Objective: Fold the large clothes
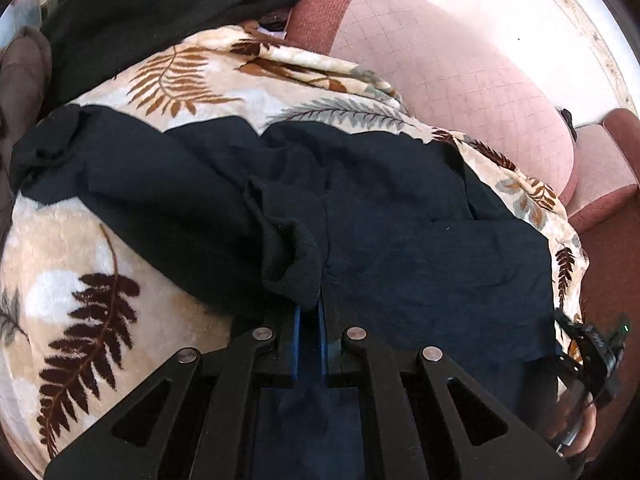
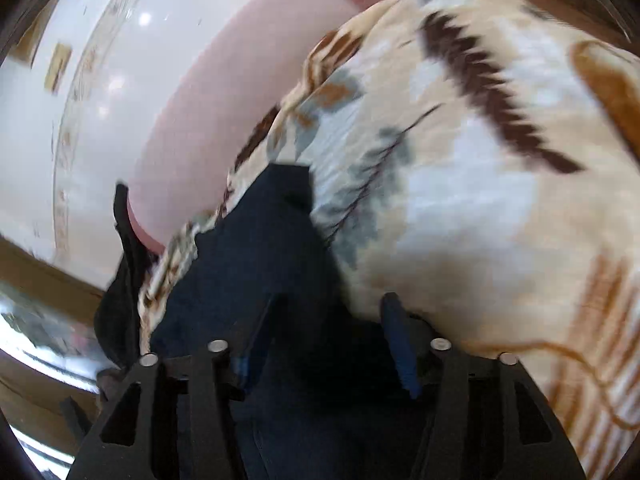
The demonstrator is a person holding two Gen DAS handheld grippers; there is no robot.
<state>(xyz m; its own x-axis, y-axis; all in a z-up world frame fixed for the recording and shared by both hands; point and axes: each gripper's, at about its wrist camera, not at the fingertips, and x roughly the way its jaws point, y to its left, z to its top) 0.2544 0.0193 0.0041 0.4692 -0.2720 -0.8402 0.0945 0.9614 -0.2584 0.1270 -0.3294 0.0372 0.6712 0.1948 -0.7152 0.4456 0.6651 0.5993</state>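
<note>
A pink quilted mattress (image 1: pixel 460 92) with a darker red border filled the far side of the scene, and over it lay a cream blanket (image 1: pixel 188 80) printed with brown and grey fern leaves. Spread across that blanket was the dark navy garment (image 1: pixel 400 220), rumpled, with one thick rolled edge standing up as a ridge near its middle. A second black cloth (image 1: pixel 160 4) was heaped beyond the blanket's far edge.

The left gripper (image 1: pixel 308 312) pointed steeply down at the garment. Its blue-padded fingers (image 1: pixel 295 332) stood almost together, and the rolled fold of navy cloth ran down into the narrow gap between them, so it looked pinched there.

The right gripper (image 2: pixel 332 320) showed in its own blurred view with its fingers (image 2: pixel 400 340) about half apart. Dark navy cloth lay under and between them, but the pads did not appear to press on it. The right-hand finger sat just at the seam where the garment met the fern blanket. From the left view, that gripper appeared small at the garment's right edge, with part of a hand (image 1: pixel 580 440) behind it.
</note>
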